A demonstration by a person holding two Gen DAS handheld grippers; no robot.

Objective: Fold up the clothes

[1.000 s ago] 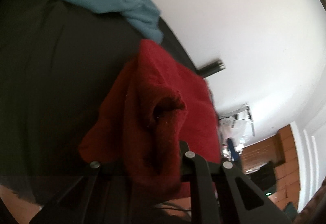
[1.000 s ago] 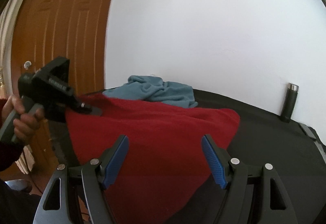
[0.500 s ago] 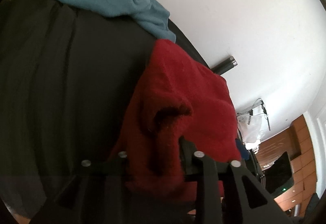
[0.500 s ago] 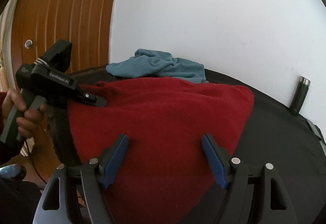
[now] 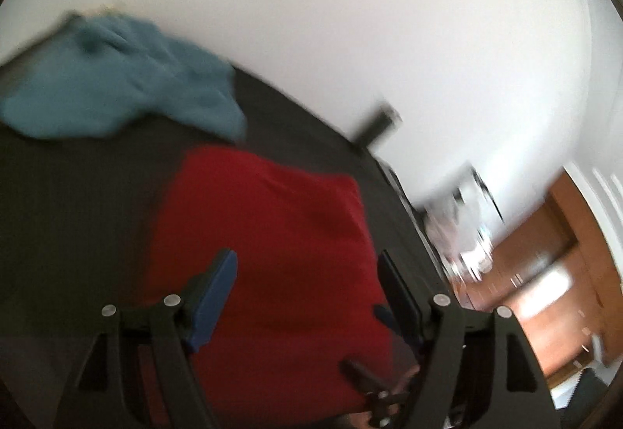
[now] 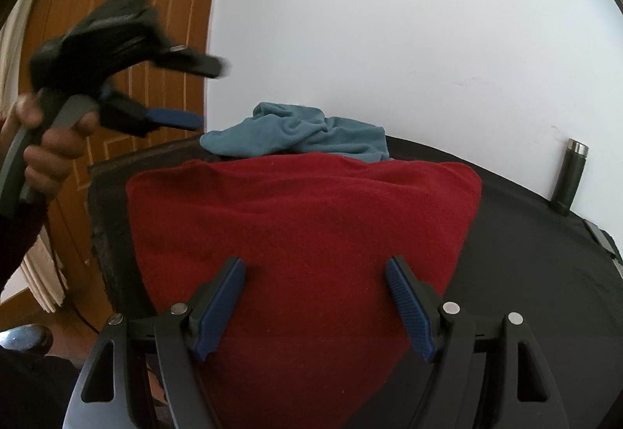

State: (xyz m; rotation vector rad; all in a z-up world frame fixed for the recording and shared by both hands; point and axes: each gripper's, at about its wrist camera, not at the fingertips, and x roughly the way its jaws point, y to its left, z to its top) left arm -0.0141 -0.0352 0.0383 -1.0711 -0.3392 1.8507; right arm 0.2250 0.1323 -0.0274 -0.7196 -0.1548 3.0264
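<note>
Released since the earlier frames, the red garment's corner no longer sits in the left gripper (image 6: 194, 94), which now hangs in the air off the table's left edge with its jaws wide apart and nothing between them, gripped by the person's hand (image 6: 46, 148); its own view is motion-blurred. Moving rightward, the red garment (image 6: 303, 234), a fleece-like cloth whose exact kind cannot be told, lies spread on the black table covering (image 6: 545, 273) as a broad panel with a smooth, rounded far edge and no loose flap standing up, a shape consistent with one layer having been laid over another, though the layering itself is not visible. Behind it, touching or just overlapping its far edge, the blue garment (image 6: 303, 133) sits crumpled in a heap near the wall. Nearest the lens, the right gripper (image 6: 315, 296) hovers over the near part of the red garment with its blue pads spread wide, holding nothing. At far right a dark metal flask (image 6: 570, 175) stands upright against the wall, well apart from both cloths. Judged from this arrangement, the red garment is flattened and at most partly folded, since it is still broad; further folds to reduce it appear to remain, and the blue garment is plainly unfolded
</note>
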